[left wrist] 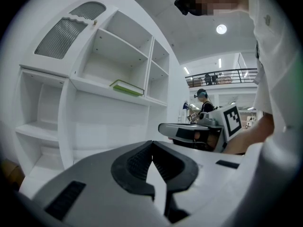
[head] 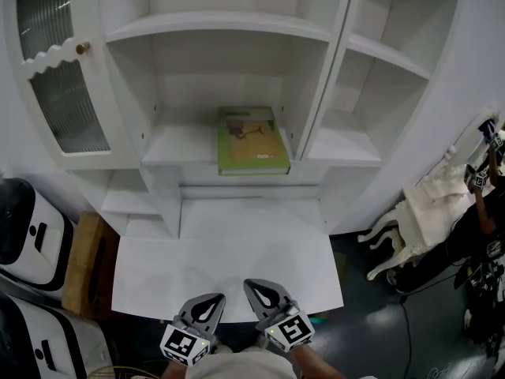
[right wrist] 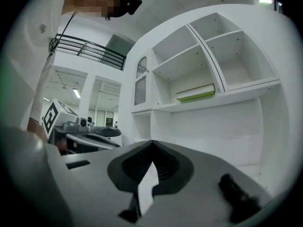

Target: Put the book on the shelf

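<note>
head view: one green book (head: 252, 140) lies flat on the shelf (head: 177, 145) at frame centre. bottom centre, two in all, left gripper (head: 210, 298) and right gripper (head: 256, 286) are both closed, empty.

Light: bright, even, from overhead. White shelf unit (head: 237, 26) lit flat, with soft grey shadows under each board and in the compartment backs.
Sources: round ceiling lamp (left wrist: 221, 29) and strip lights (left wrist: 219, 63), burnt out to plain white.
Dark area: floor (head: 379, 322) at the head view's lower right was dim.
Distortion: both gripper views were fisheye; straight shelf edges bowed, corners fell to black, and a green fringe showed at one rim.
Focus: left gripper (left wrist: 152, 142) and right gripper (right wrist: 152, 141), close to the lens, were soft; the shelves behind were sharper.
</note>
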### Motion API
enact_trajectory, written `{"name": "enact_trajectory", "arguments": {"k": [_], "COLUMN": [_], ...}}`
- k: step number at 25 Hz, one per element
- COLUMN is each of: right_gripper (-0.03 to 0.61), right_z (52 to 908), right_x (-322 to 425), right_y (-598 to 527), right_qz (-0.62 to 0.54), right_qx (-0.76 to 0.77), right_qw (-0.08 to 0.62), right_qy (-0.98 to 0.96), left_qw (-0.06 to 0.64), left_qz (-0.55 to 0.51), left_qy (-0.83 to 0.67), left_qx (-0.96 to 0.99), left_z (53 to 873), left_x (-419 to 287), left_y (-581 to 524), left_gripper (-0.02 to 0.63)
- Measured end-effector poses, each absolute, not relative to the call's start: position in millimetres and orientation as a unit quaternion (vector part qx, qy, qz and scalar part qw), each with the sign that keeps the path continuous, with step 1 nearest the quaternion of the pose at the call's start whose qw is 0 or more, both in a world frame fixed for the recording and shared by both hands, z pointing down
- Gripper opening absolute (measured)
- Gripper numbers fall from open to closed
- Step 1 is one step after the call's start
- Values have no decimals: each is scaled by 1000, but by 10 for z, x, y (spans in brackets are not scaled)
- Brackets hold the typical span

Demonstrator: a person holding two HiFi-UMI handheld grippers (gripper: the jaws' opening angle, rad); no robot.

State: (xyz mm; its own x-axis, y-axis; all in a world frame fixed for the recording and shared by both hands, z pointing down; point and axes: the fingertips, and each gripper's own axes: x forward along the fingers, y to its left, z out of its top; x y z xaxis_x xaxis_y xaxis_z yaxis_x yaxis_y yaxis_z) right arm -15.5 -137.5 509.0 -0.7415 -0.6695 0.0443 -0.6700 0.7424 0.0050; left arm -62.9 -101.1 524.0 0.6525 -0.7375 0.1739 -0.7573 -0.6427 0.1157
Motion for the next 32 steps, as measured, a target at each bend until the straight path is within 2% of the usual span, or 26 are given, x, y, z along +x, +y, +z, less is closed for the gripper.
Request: {"name": "enact_trajectory", "arguments": {"k": [18,32], "right_gripper": [11,11], "right_z": [5391,5440], "right_x": [-156,-158], "right_y": [-999,-1037], "right_qz": [11,-22], "right_qx": [352,353], "right_qw": [48,106], "right_qy": [-935,-929], "left_qw": [102,102], "left_qz": [51,54], "left_qy": [-415,-413], "left_qx": [903,903], "left_z": [5371,5382], "left_x": [-663,-670], "left_y": [-981,-1002], "left_gripper": [9,9]}}
